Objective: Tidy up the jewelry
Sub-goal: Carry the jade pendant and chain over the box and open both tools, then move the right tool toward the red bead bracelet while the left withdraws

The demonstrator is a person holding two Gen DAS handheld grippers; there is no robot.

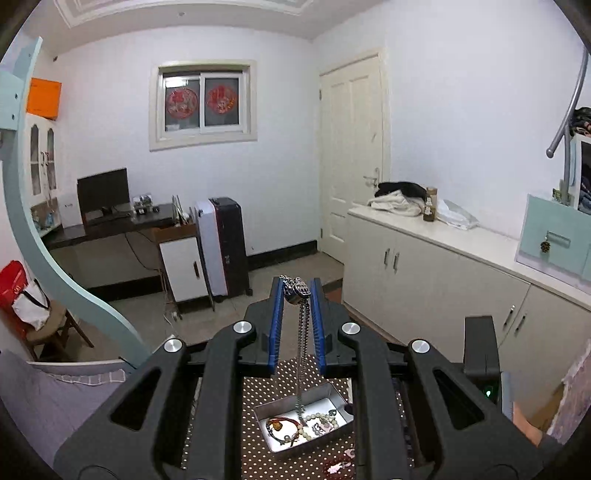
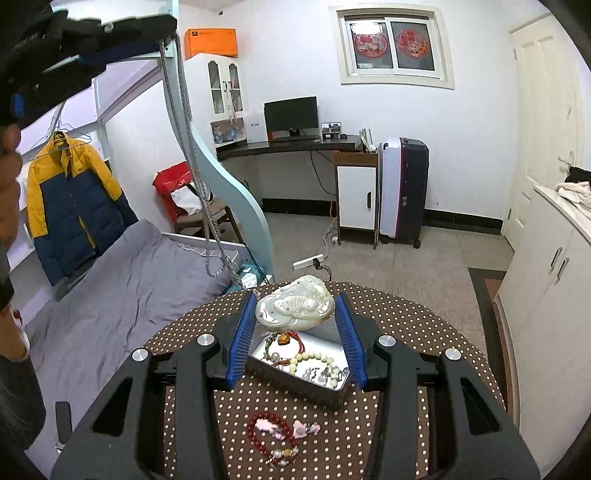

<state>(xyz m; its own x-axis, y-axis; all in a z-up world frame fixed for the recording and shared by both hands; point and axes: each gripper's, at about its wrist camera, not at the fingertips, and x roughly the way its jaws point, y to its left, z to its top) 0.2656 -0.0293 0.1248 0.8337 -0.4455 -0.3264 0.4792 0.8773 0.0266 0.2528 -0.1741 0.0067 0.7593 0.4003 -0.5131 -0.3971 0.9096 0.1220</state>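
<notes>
My left gripper (image 1: 297,286) is shut on the beaded top of a long silver chain (image 1: 303,350), held high in the air. The chain (image 2: 192,155) hangs from that gripper (image 2: 162,26) down to a white carved jade pendant (image 2: 295,308). My right gripper (image 2: 295,306) is shut on this pendant just above the table. Below sits a metal tin tray (image 2: 295,384) with a pale bead bracelet, a red cord bracelet and small silver pieces; in the left wrist view the tray (image 1: 334,397) lies straight under the hanging chain.
On the brown dotted round table (image 2: 406,332), in front of the tray, lie a red bead bracelet (image 2: 255,439) and pink pieces (image 2: 306,428). A grey bed (image 2: 110,288) lies left, white cabinets (image 2: 554,277) right. A person's hand (image 2: 7,177) shows at the left edge.
</notes>
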